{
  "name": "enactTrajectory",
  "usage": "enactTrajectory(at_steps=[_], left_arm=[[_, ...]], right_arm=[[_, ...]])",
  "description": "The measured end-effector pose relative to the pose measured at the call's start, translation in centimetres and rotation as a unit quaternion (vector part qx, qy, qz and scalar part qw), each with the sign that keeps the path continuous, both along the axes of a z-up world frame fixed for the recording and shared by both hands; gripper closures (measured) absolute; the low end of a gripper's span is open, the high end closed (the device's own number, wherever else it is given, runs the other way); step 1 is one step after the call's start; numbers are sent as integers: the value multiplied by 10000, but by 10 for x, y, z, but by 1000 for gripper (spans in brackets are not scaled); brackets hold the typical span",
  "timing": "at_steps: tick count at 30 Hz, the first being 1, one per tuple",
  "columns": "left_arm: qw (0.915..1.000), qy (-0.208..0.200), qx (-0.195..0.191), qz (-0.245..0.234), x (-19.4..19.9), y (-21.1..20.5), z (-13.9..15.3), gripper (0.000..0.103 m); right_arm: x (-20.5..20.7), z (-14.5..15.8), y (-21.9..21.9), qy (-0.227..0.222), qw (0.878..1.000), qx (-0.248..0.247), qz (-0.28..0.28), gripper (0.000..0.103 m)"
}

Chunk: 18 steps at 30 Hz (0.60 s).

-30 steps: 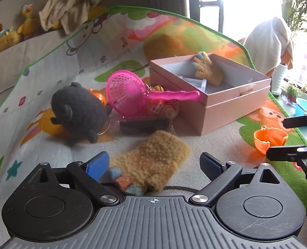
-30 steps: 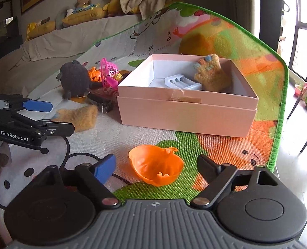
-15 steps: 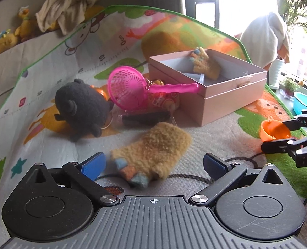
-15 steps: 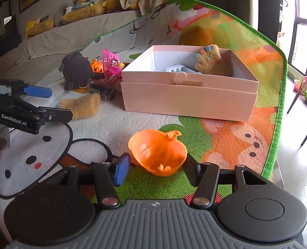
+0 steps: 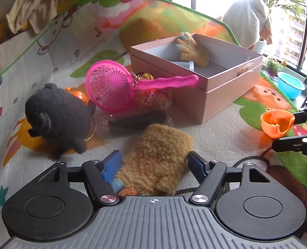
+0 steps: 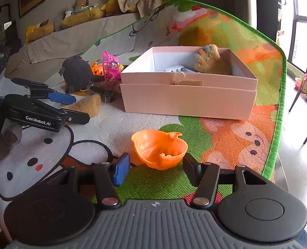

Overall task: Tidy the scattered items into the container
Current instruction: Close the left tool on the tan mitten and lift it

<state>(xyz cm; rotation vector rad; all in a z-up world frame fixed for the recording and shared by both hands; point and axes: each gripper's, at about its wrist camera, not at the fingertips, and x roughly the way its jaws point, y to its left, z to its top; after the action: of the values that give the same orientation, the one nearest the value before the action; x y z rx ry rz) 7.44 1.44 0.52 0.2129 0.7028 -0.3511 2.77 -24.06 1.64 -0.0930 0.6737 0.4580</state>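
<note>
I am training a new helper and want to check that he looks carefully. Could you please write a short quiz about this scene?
1. True or false: the pink box is empty.
2. What lies between the fingers of the left tool? A) a furry glove B) a black plush C) a pink net
3. Fill in: between the fingers of the right tool sits the ____.

Key
1. False: a second furry glove lies inside it.
2. A: the furry glove on the mat; the jaws are closing around it.
3. orange pumpkin half.
</note>
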Motion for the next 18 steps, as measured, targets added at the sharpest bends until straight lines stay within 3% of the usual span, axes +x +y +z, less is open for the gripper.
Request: enactTrajectory(at_steps=[3, 5, 6, 9, 11, 15, 18], left_arm=[[9997, -105, 198, -21, -10, -7, 2, 40], [9997, -85, 201, -77, -14, -11, 6, 52], [9998, -55, 160, -125, -16, -12, 8, 52], [9996, -108, 183, -167, -16, -11, 11, 40], [9994, -144, 304, -129, -11, -7, 9, 18], [9997, 70, 200, -148, 3, 3, 1, 11], [9995, 241, -164, -119, 7, 11, -2, 15]], right_arm=[[0, 0, 0, 2, 10000, 5, -3, 46], [0, 0, 0, 1, 10000, 1, 0, 46], [0, 0, 0, 1, 10000, 0, 1, 46], [0, 0, 0, 4, 10000, -6, 20, 45], [0, 0, 1, 6, 10000, -11, 34, 43], [0, -1, 1, 7, 10000, -15, 50, 42], [0, -1, 1, 12, 10000, -11, 61, 41]])
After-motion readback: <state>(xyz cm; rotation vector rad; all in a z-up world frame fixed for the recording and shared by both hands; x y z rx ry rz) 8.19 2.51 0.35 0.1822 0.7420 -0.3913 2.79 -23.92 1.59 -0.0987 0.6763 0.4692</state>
